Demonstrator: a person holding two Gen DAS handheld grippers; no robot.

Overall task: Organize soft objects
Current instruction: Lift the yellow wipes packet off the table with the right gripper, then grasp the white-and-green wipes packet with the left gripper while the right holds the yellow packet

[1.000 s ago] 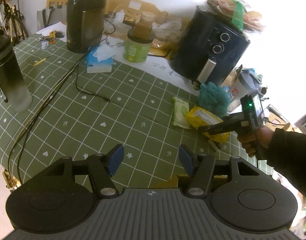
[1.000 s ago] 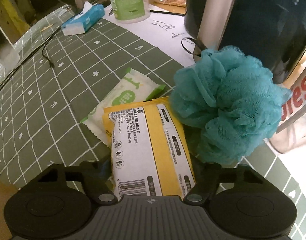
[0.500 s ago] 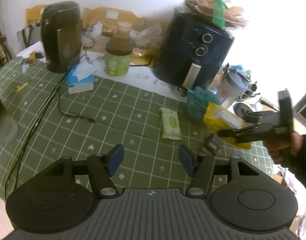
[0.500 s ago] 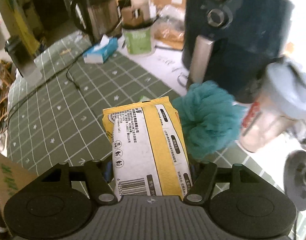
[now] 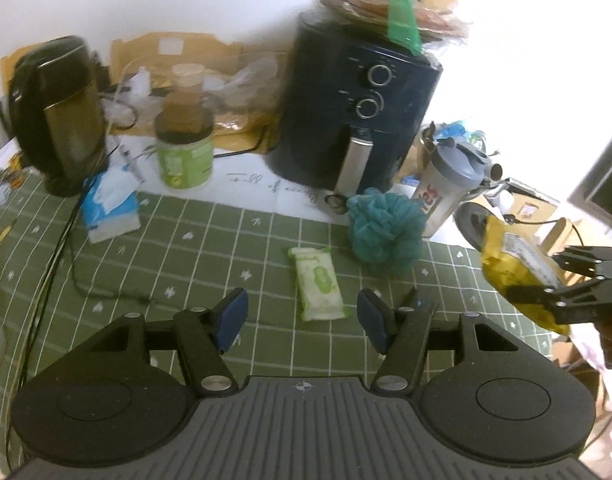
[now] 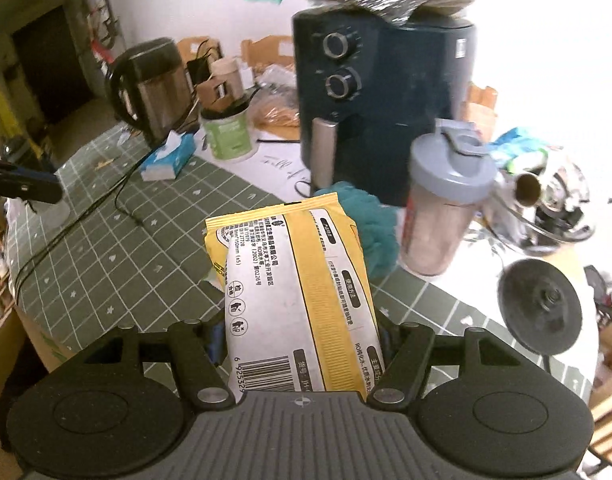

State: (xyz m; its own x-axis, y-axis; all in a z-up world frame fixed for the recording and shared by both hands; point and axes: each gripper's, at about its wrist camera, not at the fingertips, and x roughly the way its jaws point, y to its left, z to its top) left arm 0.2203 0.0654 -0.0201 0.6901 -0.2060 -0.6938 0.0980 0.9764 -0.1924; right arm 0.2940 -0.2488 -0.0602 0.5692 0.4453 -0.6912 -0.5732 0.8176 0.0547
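Observation:
My right gripper [image 6: 299,334] is shut on a yellow and white soft pack [image 6: 293,292], held up above the green checked tablecloth [image 6: 117,256]. From the left wrist view that yellow pack [image 5: 514,268] and the right gripper [image 5: 538,280] hang at the far right, off the table's edge. My left gripper [image 5: 301,318] is open and holds nothing, hovering just short of a small green wipes pack [image 5: 318,282] lying flat on the cloth. A teal bath pouf [image 5: 384,226] rests beyond it, by the air fryer. In the right wrist view the pouf [image 6: 376,228] is partly hidden behind the yellow pack.
A dark air fryer [image 5: 354,120] with bagged flatbreads on top, a shaker bottle [image 5: 446,188], a green jar [image 5: 183,152], a kettle [image 5: 61,116] and a blue tissue pack [image 5: 109,208] crowd the back of the table. A black cable [image 5: 57,240] runs down the left side.
The right gripper has lifted the yellow pack off the cloth and carried it up and to the right, away from the pouf. The left gripper has drifted toward the green wipes pack.

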